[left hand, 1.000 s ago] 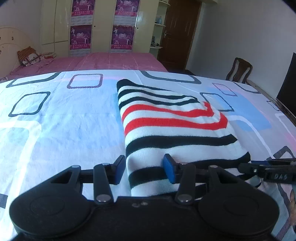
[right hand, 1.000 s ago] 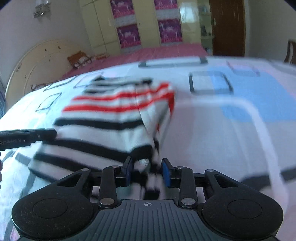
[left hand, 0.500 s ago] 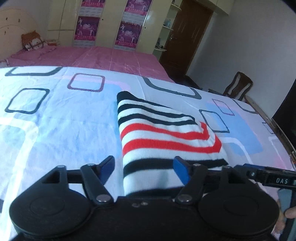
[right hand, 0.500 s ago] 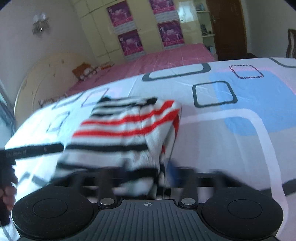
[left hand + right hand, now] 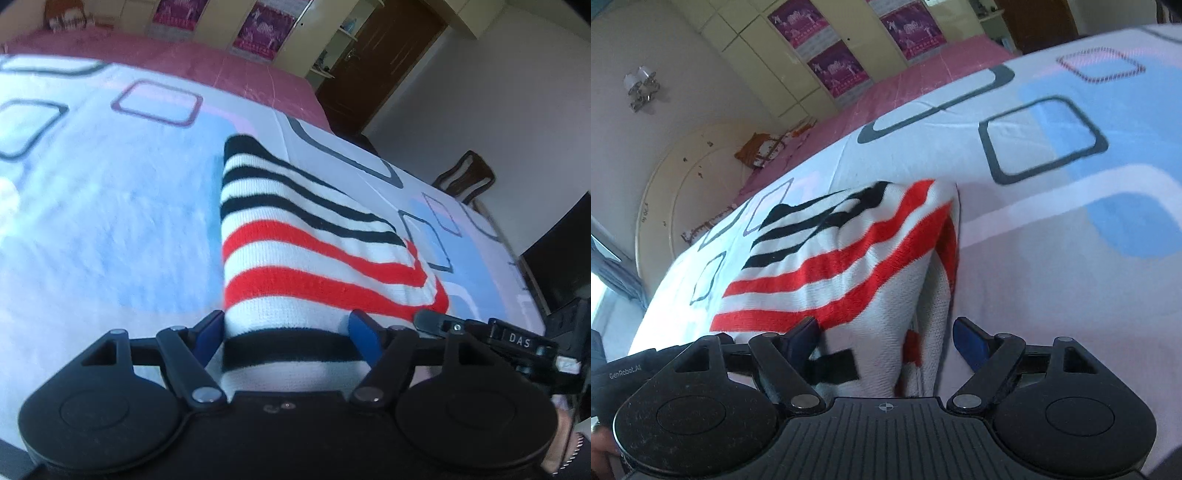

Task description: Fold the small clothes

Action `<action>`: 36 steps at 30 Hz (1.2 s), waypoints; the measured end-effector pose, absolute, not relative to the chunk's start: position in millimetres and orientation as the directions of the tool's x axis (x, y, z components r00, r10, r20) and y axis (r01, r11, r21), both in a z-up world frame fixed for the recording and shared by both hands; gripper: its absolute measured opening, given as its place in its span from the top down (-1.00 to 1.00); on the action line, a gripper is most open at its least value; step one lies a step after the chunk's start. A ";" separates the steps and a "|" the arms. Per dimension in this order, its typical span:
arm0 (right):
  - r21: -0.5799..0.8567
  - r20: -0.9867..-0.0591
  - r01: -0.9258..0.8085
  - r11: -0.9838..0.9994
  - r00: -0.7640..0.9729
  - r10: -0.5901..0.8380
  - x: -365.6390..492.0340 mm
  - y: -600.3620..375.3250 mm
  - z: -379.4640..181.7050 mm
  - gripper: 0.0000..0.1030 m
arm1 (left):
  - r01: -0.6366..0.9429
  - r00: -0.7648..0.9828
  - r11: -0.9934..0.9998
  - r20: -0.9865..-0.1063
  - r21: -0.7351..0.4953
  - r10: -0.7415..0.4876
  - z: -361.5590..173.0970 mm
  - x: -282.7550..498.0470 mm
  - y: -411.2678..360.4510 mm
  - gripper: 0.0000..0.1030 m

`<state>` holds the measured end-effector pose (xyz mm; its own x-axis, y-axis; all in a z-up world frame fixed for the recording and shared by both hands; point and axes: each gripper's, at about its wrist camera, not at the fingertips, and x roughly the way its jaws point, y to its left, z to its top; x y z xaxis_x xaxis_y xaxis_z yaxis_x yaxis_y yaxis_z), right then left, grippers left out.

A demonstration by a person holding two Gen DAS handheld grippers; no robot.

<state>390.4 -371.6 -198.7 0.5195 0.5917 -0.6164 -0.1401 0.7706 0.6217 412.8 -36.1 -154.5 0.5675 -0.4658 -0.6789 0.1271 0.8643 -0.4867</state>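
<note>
A folded knit garment (image 5: 295, 251), white with black and red stripes, lies flat on the patterned bed sheet (image 5: 92, 203). My left gripper (image 5: 288, 332) is open over its near left corner, the cloth lying loose between the blue pads. My right gripper (image 5: 886, 336) is open too, astride the garment's (image 5: 831, 258) folded right edge, with neither pad pressing on the cloth. One of the right gripper's fingers (image 5: 436, 319) reaches in from the right in the left wrist view. The near hem is hidden under both tools.
The sheet (image 5: 1052, 258) stretches wide to the left and right of the garment. Behind it lie a pink bed (image 5: 184, 62), a wardrobe with posters (image 5: 831, 66) and a round headboard (image 5: 665, 184). A wooden chair (image 5: 465, 177) and a dark door (image 5: 380, 62) stand at the far right.
Both grippers have opened and let go of the garment's near edge. Both have moved in over it and rolled, so the views now tilt.
</note>
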 end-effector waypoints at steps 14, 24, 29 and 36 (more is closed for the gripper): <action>0.657 -0.597 -0.144 0.740 0.501 0.627 396.1 -373.4 -201.8 0.09 | 0.135 0.579 0.894 -0.698 -0.428 -0.421 -141.4 410.4 -54.1 0.08; 0.700 -0.538 -0.174 0.693 0.508 0.672 381.1 -372.2 -173.0 0.26 | 0.184 0.622 0.907 -0.669 -0.379 -0.407 -110.3 390.9 -54.4 0.21; 0.699 -0.514 -0.212 0.683 0.515 0.686 366.1 -340.3 -148.6 0.26 | 0.192 0.638 0.904 -0.651 -0.383 -0.411 -92.7 373.9 -24.1 0.21; 0.692 -0.496 -0.239 0.681 0.528 0.689 336.8 -249.7 -122.4 0.26 | 0.212 0.661 0.898 -0.620 -0.385 -0.423 -76.9 348.5 68.7 0.21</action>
